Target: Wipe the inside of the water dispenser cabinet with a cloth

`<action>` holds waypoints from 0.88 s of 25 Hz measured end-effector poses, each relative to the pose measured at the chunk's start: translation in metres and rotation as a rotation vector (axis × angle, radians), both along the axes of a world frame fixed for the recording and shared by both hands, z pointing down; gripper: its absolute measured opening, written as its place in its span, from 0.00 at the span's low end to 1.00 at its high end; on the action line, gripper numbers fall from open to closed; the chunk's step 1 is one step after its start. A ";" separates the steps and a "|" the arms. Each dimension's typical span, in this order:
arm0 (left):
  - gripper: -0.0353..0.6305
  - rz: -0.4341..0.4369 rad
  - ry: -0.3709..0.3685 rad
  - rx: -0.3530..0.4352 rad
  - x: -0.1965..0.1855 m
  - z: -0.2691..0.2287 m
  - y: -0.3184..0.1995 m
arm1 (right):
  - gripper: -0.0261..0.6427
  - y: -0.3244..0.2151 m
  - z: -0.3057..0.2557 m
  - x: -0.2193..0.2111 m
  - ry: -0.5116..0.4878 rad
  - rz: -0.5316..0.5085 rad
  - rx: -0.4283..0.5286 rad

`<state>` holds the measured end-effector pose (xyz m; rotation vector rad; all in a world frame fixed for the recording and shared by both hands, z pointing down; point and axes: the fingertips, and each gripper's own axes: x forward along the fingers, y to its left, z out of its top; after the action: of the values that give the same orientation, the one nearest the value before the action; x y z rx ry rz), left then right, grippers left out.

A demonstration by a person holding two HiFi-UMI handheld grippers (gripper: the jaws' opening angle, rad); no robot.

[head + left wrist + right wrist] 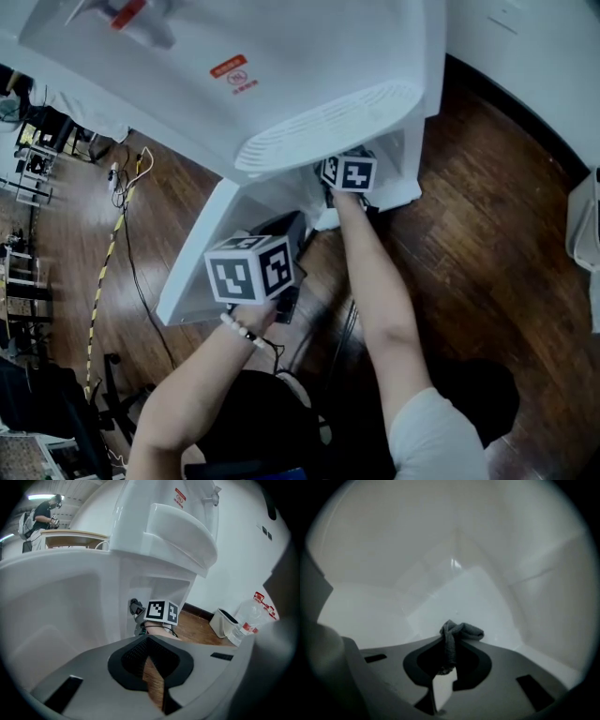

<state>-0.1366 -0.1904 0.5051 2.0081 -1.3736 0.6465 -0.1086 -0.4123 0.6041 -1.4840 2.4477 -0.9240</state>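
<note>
Right gripper view: my right gripper (447, 660) has its jaws clamped on the cloth (458, 632).
- Cloth: dark grey, soft, bunched and twisted.
- One strand runs down between the pads. The rest folds into a lump past the tips, leaning to the right.
- The lump hangs close over a white inner surface; I can't tell if it touches.
- Surroundings: the cabinet (440, 573) interior is plain white and dim. Its walls meet in a corner straight ahead of the jaws.

Left gripper view: my left gripper (152, 667) has its jaws drawn together to a thin slit, with nothing gripped.
- Only the wood floor (201, 625) shows through the slit.
- Beyond the tips my right forearm runs into the low opening, with the right gripper at its mouth.
- A white bin (224, 621) and a clear bottle (248, 618) stand on the floor by the wall, well apart from the opening.

Head view:
- The water dispenser (281, 84) is white, with a ribbed ledge above the opening.
- My right arm reaches under that ledge, so the cloth is inside and hidden from this view.
- My left gripper stays outside the cabinet, over the open white door (187, 281), near my right forearm but not touching it.
</note>
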 end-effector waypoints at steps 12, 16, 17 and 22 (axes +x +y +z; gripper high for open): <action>0.05 0.004 0.003 0.010 0.001 -0.005 0.001 | 0.09 -0.009 -0.063 0.049 -0.150 0.162 0.182; 0.05 0.003 0.003 0.004 0.000 -0.003 0.000 | 0.09 -0.014 -0.042 0.049 -0.165 0.175 0.099; 0.05 0.004 0.004 0.003 0.000 -0.002 0.000 | 0.09 -0.015 -0.037 0.050 -0.167 0.178 0.087; 0.05 0.000 0.003 -0.010 -0.003 0.004 -0.001 | 0.09 -0.018 -0.010 0.053 -0.177 0.210 0.001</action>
<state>-0.1396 -0.1912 0.5086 2.0007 -1.3655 0.6485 -0.0558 -0.4299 0.5938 -1.5492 2.1226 -0.9648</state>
